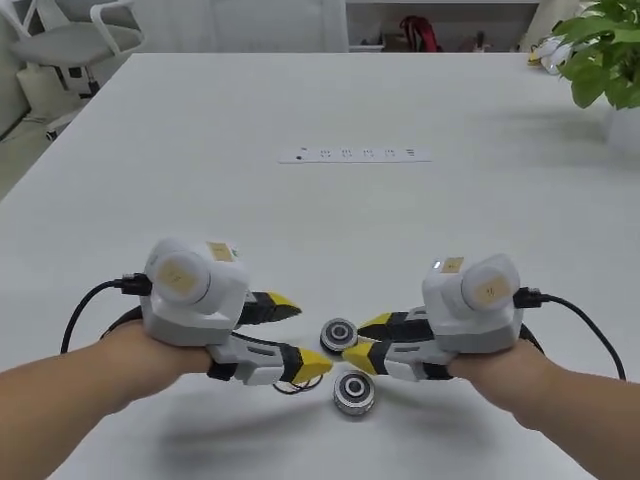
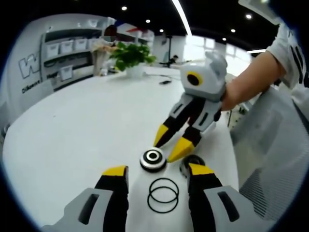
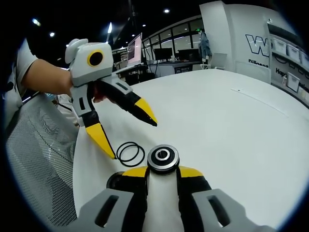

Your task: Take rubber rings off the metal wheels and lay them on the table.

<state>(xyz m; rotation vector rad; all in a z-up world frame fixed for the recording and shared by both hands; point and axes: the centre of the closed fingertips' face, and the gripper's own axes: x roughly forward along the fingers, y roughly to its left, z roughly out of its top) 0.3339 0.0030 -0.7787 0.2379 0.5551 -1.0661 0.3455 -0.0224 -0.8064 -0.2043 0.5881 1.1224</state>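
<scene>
The left gripper has its fingers spread wide and holds nothing. In the left gripper view two black rubber rings lie flat on the white counter in the gap between those fingers, overlapping one another and touching neither finger. Just ahead of the yellow tips sits one metal wheel. A second wheel is partly hidden behind the tip of the right-hand finger in that view.

The right gripper has its fingers only part open, about as wide as a wheel, and nothing is clamped between them. The first wheel lies right at their tips in the right gripper view; whether it touches them I cannot tell. The second wheel shows dark beside one finger, and the rings lie a little beyond, under the lower finger of the left gripper.

In the head view both grippers point inward at each other, low over the near edge of the counter, with one wheel between their tips and the other nearer the person.
</scene>
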